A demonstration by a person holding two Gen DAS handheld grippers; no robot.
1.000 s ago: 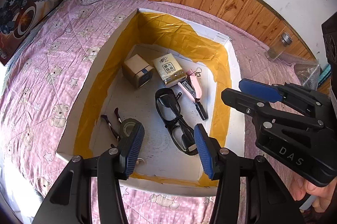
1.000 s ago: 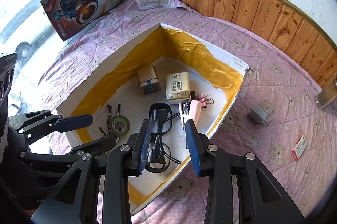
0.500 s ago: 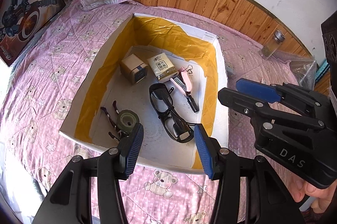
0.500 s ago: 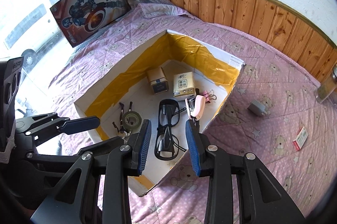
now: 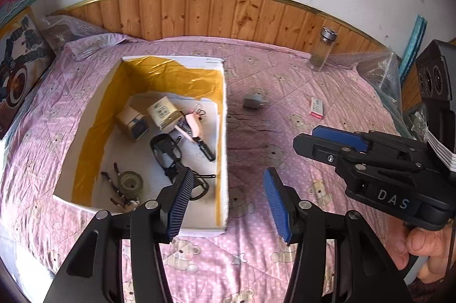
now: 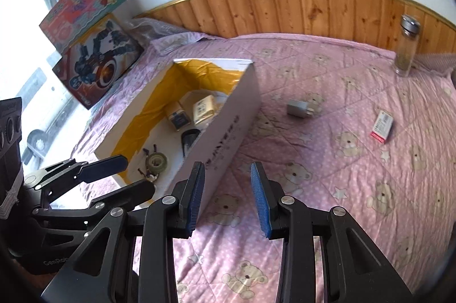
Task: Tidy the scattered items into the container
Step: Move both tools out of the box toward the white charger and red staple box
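Blue-padded grippers (image 5: 228, 202) withdrew; box (image 5: 223, 115) receded

One box (image 5: 223, 92) left of the left gripper (image 5: 225, 202) holds two small cartons (image 5: 132, 122), one pair of glasses (image 5: 166, 150), one tape roll (image 5: 130, 183). Ahead of the right gripper (image 6: 226, 199): one charger (image 6: 297, 108), one packet (image 6: 382, 126), one jar (image 6: 406, 46).

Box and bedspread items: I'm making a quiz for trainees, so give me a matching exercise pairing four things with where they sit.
Things:
1 tape roll
2 grey plug
3 glass bottle
4 red-edged packet

Places:
A by the wooden panelling
B inside the box, near corner
C on the bedspread, just right of the box
D on the bedspread, right of the plug

Pairs: 1-B, 2-C, 3-A, 4-D
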